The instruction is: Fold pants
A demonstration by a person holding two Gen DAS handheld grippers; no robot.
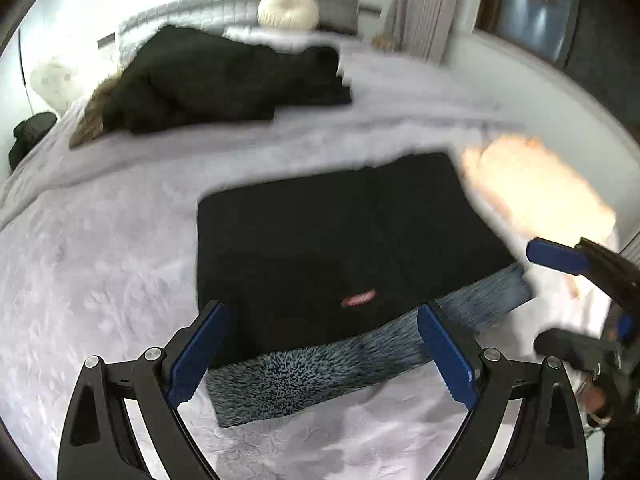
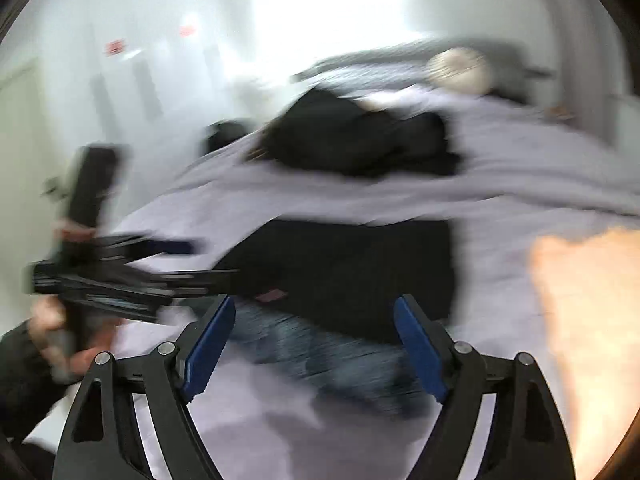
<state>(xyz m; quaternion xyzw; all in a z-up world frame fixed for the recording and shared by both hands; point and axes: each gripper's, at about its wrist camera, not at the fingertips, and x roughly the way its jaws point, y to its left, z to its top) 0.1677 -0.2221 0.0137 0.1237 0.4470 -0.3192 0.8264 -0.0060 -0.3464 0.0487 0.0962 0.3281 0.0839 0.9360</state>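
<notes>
Black triangular frames with bright rivets filled the bottom of both wrist views, each carrying two ridged blue pads. Behind them spread the largest thing in sight, a pale lilac bedspread [image 1: 100, 280] with a soft embossed pattern, covering the bed from the lower edge to the upper part of the frame.

At the centre of the left wrist view lay the pants [image 1: 340, 240], folded into a flat, roughly rectangular black slab with a faint seam down its middle and a small reddish label near the lower edge. A fuzzy, blue-grey speckled lining [image 1: 320, 376] stuck out along the lower side as a plush band. In the right wrist view the pants [image 2: 352, 272] appeared smeared by blur at mid-frame.

A rumpled dark coat [image 1: 224, 80] with a brown fur trim sat in the upper left, well apart from the pants. A peach-coloured blurred shape [image 1: 536, 192] lay at the right.

A round, cream, pleated cushion [image 1: 288, 6] rested at the top centre against a grey headboard.

The left gripper [image 1: 324, 352] stood released, its pads spread wide over the lining, gripping nothing. The right gripper [image 2: 316, 348] was likewise released, pads apart with only fabric below them.
</notes>
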